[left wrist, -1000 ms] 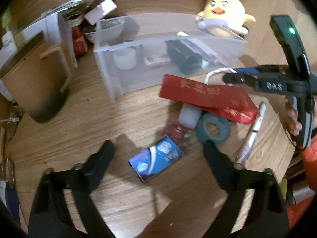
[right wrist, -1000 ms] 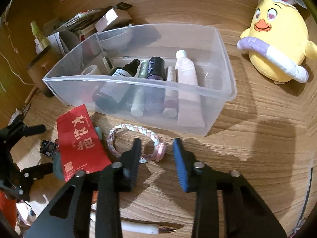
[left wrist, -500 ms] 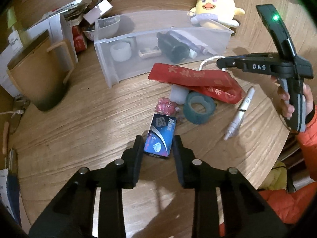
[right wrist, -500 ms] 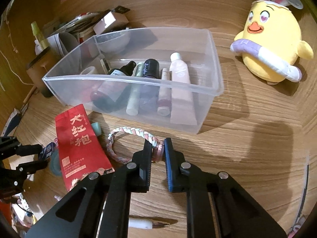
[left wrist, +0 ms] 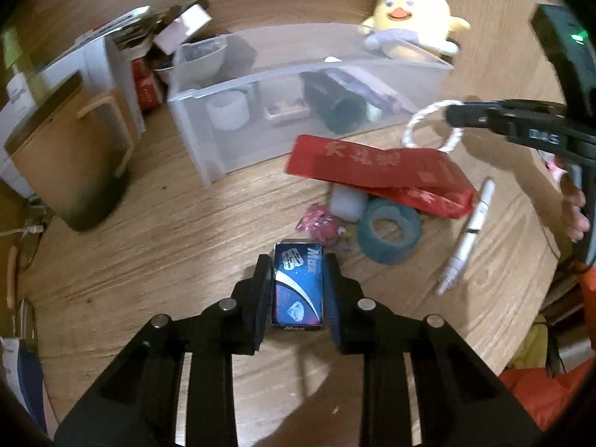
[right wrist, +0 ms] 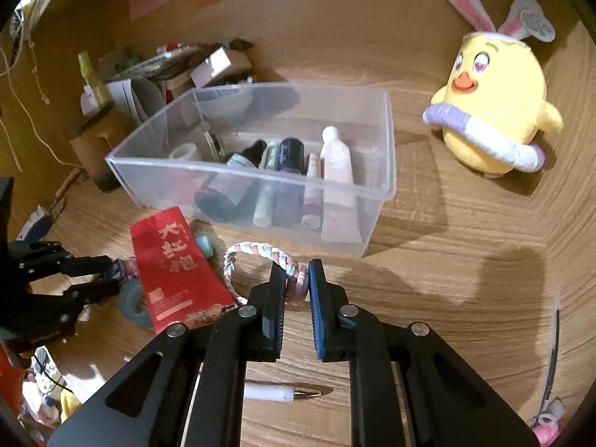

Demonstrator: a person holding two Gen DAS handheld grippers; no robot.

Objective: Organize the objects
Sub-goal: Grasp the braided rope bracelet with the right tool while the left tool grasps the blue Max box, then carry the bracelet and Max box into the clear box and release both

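Observation:
A small blue box (left wrist: 298,290) lies on the wooden table between the fingers of my left gripper (left wrist: 297,260). The jaws are closing and both pads touch its long sides. My right gripper (right wrist: 297,266) is shut on a pink-and-white braided bracelet (right wrist: 257,251). The bracelet (left wrist: 421,119) hangs off the table in front of the clear plastic bin (right wrist: 387,156). The bin holds several bottles and tubes. A red foil packet (left wrist: 372,164) lies between the two grippers.
A teal tape roll (left wrist: 389,234), a white pen (left wrist: 469,231), a pink trinket (left wrist: 320,219) and a small white cylinder (left wrist: 346,201) lie beside the packet. A yellow plush chick (right wrist: 491,111) stands to the right of the bin. A brown mug (left wrist: 70,164) and paper clutter sit to the left.
My left gripper came down over the blue box and closed onto it. My right gripper shut on the bracelet and lifted it off the table.

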